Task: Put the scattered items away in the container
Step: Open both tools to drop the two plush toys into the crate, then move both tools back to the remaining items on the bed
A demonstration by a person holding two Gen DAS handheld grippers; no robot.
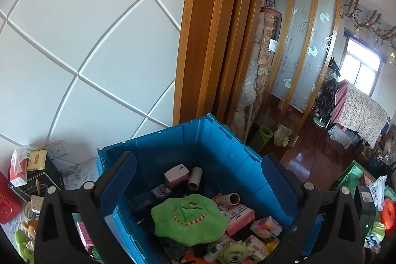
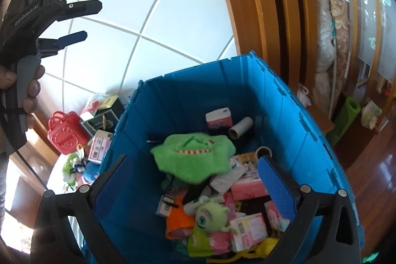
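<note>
both grippers wide, empty: left gripper point(image 1: 198, 180), right gripper point(image 2: 195, 180) over blue crate point(image 2: 309, 140); green plush point(image 2: 195, 157) inside.

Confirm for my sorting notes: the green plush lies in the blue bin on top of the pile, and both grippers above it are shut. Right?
One slip: both grippers are open. Each wrist view shows its fingers spread wide over the blue bin, with nothing between them. The green plush does lie on top of the pile.

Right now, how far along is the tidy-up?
Done: the blue bin already holds a green plush, cardboard tubes, cartons and a one-eyed toy. In hand: nothing; left claw and right claw are both open above it. Left: red case, boxes and plush toys beside the bin.
</note>
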